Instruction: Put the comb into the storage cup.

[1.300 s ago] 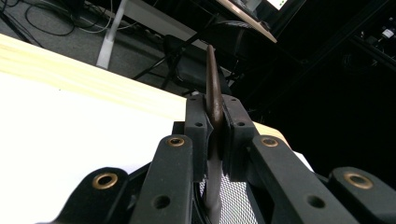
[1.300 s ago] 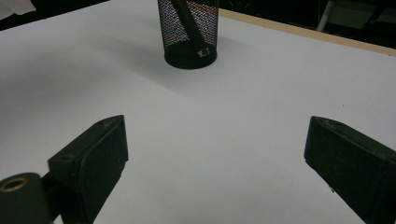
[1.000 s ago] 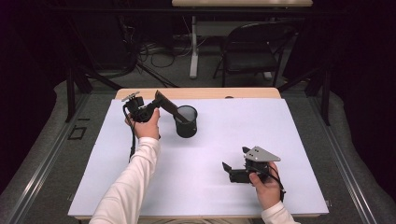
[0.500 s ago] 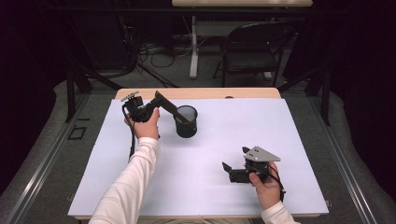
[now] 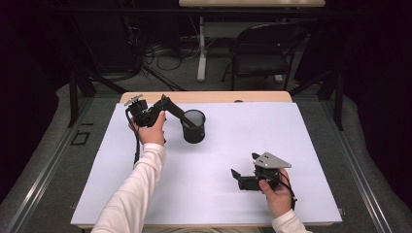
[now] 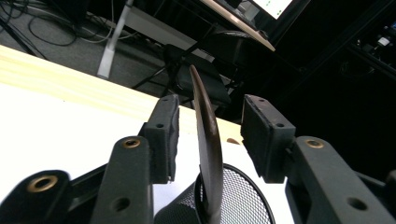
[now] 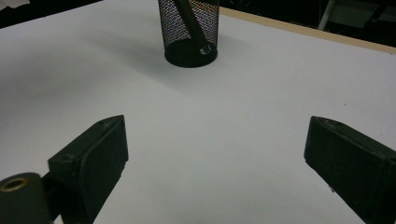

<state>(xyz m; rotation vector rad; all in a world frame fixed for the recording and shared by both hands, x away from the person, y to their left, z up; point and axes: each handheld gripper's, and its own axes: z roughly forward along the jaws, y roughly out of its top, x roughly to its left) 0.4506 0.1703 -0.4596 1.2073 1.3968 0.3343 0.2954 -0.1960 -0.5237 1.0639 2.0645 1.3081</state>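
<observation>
mesh cup (image 6: 233, 200) cut off by bottom edge, dark utensil's (image 6: 208, 140) lower end hidden inside

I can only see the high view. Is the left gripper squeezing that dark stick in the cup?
Observer: No. In the left gripper view the left gripper has just been opening its jaws. The dark stick stands between the pads with a gap on each side.
Operator: Does the stick go deep into the cup?
Observer: Yes. The right gripper view looks through the wall of the mesh cup, and the stick leans down to near the bottom.
Operator: Is my other gripper holding anything?
Observer: No. The right gripper has its jaws wide apart, with just the white sheet between them.
</observation>
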